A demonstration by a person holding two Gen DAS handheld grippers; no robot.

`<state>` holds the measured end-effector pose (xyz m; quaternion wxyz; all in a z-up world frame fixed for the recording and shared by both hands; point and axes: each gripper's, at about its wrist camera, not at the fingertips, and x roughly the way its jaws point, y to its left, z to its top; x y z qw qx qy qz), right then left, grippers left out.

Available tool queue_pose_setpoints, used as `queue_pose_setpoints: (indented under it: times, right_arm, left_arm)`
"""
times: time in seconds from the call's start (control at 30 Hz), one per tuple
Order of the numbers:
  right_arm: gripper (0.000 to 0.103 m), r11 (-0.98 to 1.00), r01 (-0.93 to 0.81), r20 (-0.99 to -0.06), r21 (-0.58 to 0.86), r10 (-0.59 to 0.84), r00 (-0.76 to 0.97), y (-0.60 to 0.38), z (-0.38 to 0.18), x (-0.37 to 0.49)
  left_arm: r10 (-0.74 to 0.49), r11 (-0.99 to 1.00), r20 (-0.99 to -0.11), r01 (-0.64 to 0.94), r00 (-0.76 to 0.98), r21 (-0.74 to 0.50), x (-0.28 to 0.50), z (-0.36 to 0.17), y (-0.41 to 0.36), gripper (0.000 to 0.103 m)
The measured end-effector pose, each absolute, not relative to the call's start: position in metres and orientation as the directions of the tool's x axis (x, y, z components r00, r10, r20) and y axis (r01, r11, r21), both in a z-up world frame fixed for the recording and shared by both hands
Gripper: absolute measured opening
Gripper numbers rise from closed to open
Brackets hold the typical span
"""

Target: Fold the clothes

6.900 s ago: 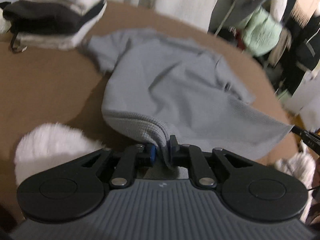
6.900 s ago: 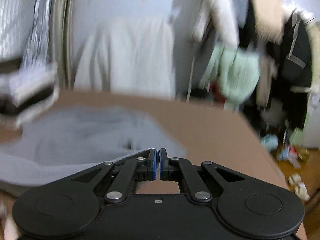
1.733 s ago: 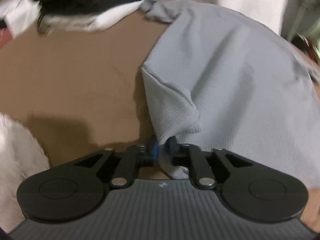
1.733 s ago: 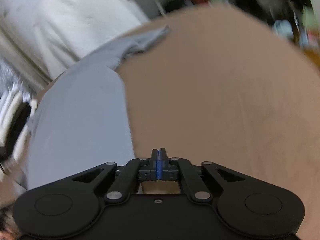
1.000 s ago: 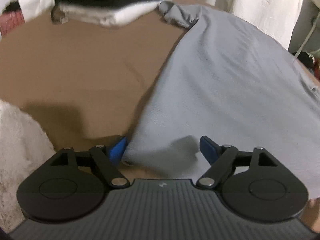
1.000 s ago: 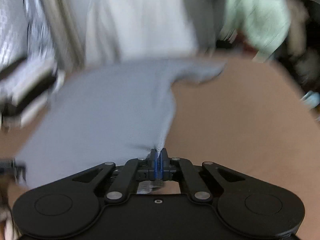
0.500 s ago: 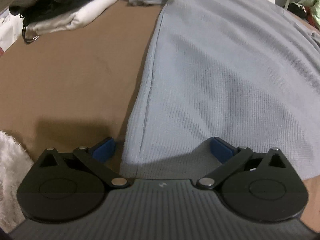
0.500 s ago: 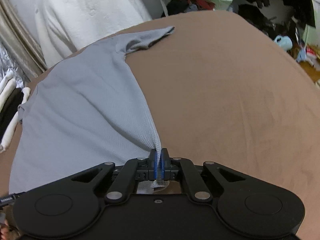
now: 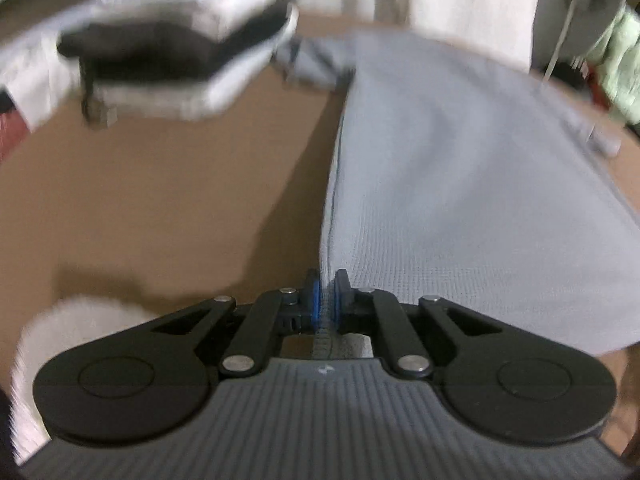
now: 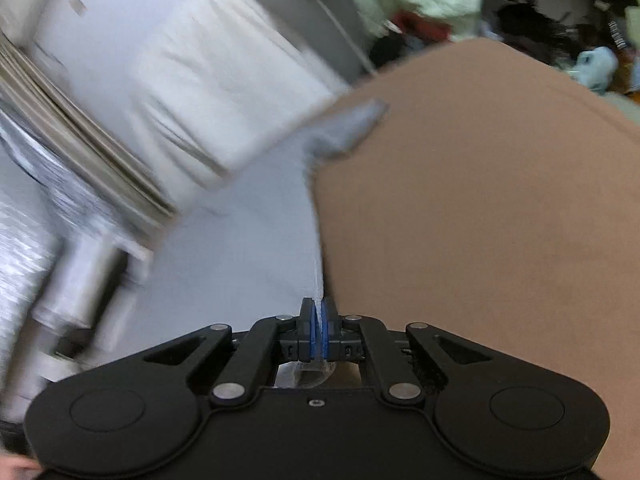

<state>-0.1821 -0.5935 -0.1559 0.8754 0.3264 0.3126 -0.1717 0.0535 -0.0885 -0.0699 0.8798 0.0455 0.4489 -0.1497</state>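
The left gripper point(image 9: 325, 294), wide open over the shirt point(image 9: 460, 184) half a second ago, is now clamped on its near left hem corner and lifts it. The right gripper point(image 10: 319, 330) rolls, tilting its view, and the shirt's edge rises taut.

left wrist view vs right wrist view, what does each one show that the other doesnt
Only the left wrist view shows the left tool shut on the near edge of the grey shirt, and a fluffy white item at lower left. Only the right wrist view shows the right tool shut on another edge of the shirt, the bare brown surface to its right, and a pale blue item beyond it. Both show the shirt spread on that surface, a sleeve at the far end, and a blurred stack of folded clothes.
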Motion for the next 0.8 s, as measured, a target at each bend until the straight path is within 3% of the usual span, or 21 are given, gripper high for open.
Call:
queue_pose_setpoints:
  times: [0.07,0.13,0.33,0.47,0.53,0.57,0.6,0.63,0.77,0.8]
  right_arm:
    - [0.004,0.787,0.537,-0.746,0.304,-0.154,0.649,-0.576,-0.159,-0.163]
    - [0.004,0.837,0.523,-0.770,0.160,-0.226,0.597,-0.555,-0.157,-0.156]
    - [0.003,0.861,0.496,-0.743,0.113,-0.258,0.617,-0.542,-0.145,-0.171]
    - [0.003,0.878,0.478,-0.809,0.001,-0.280,0.516,-0.540,-0.157,-0.151]
    - [0.004,0.858,0.512,-0.855,-0.047,-0.300,0.424,-0.546,-0.168,-0.142]
    - [0.008,0.846,0.528,-0.874,-0.072,-0.308,0.375,-0.550,-0.174,-0.137]
    - [0.012,0.842,0.539,-0.872,-0.033,-0.288,0.397,-0.554,-0.172,-0.140]
    - [0.012,0.837,0.547,-0.864,0.016,-0.264,0.429,-0.558,-0.169,-0.144]
    - [0.035,0.832,0.499,-0.747,0.244,-0.167,0.643,-0.568,-0.148,-0.168]
    - [0.037,0.832,0.472,-0.708,0.291,-0.144,0.691,-0.568,-0.145,-0.173]
  left_arm:
    - [-0.196,0.952,-0.844,0.303,0.499,-0.042,0.051,-0.091,-0.089,0.006]
    - [-0.188,0.950,-0.854,0.309,0.484,-0.034,0.049,-0.100,-0.091,0.006]
    - [-0.198,0.936,-0.831,0.352,0.519,-0.003,0.040,-0.087,-0.090,0.006]
    - [-0.108,0.919,-0.868,0.381,0.484,0.098,0.042,-0.112,-0.105,0.007]
    - [-0.082,0.909,-0.878,0.398,0.471,0.128,0.043,-0.114,-0.111,0.010]
    - [-0.077,0.916,-0.885,0.383,0.459,0.119,0.046,-0.113,-0.109,0.020]
    - [-0.080,0.927,-0.891,0.363,0.448,0.099,0.047,-0.113,-0.106,0.036]
    - [-0.105,0.934,-0.891,0.353,0.441,0.064,0.048,-0.112,-0.102,0.042]
    - [-0.187,0.945,-0.878,0.326,0.440,-0.038,0.046,-0.104,-0.090,0.047]
    - [-0.196,0.945,-0.871,0.324,0.450,-0.045,0.044,-0.100,-0.089,0.048]
